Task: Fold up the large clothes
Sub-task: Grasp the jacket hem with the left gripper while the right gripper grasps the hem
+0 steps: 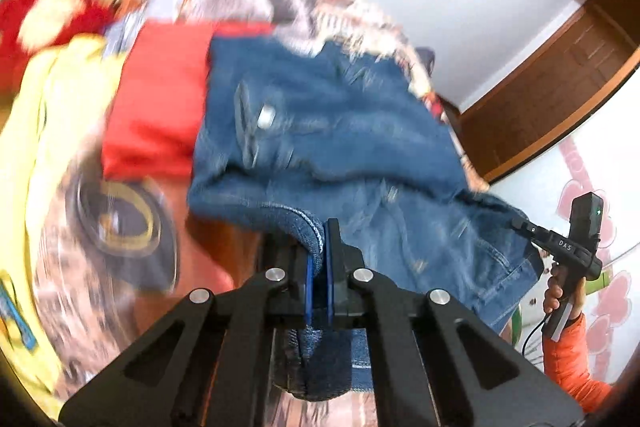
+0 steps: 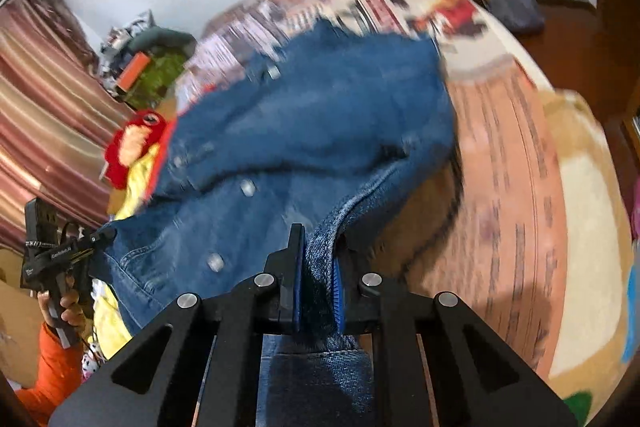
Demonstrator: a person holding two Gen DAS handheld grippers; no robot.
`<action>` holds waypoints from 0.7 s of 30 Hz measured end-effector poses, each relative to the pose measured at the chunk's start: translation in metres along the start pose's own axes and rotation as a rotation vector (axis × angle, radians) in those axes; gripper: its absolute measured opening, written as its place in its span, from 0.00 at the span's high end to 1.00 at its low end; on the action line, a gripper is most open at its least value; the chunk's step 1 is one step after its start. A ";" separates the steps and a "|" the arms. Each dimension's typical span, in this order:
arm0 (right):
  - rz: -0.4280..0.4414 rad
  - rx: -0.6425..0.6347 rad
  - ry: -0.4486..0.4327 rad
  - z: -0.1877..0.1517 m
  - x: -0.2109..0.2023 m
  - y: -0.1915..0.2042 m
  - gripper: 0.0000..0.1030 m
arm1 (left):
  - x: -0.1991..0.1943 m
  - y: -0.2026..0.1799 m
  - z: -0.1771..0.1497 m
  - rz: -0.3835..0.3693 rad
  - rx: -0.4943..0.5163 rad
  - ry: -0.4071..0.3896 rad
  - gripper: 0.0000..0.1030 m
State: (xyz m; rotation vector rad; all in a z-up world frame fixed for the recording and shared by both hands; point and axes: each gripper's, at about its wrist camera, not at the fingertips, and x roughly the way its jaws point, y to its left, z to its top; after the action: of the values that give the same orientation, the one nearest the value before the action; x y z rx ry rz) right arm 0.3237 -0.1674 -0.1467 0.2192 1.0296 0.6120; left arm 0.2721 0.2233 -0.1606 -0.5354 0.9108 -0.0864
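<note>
Left wrist view: my left claw (image 1: 319, 255) pinches the denim jacket (image 1: 332, 123) hem. My right claw (image 2: 316, 267) clamps another edge, spreading it over the bed (image 2: 516, 163) for folding.

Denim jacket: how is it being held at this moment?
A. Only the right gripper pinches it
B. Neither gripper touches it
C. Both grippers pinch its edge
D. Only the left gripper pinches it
C: the left gripper is shut on a fold of the denim jacket, and the right gripper is shut on another part of its edge.
</note>
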 end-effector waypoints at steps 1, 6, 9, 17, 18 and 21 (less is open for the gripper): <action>0.004 0.001 -0.014 0.006 -0.001 0.002 0.90 | 0.000 -0.005 0.013 -0.008 0.010 -0.023 0.97; -0.021 0.036 -0.096 0.054 0.005 -0.007 0.90 | 0.001 -0.010 0.065 0.048 0.048 -0.129 0.97; -0.044 0.069 -0.136 0.088 0.010 -0.017 0.90 | 0.011 0.001 0.101 0.064 0.010 -0.177 0.97; -0.229 0.129 -0.080 0.150 0.107 -0.056 0.90 | 0.122 0.067 0.162 0.216 -0.131 -0.112 0.96; -0.260 0.136 -0.041 0.149 0.125 -0.060 0.90 | 0.142 0.074 0.161 0.250 -0.142 -0.078 0.96; -0.301 0.160 0.016 0.140 0.160 -0.077 0.89 | 0.180 0.089 0.153 0.294 -0.119 -0.005 0.93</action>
State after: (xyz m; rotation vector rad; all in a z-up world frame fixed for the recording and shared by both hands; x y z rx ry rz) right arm 0.5302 -0.1232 -0.2272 0.1943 1.1020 0.2593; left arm 0.4878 0.3099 -0.2585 -0.5067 0.9848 0.2364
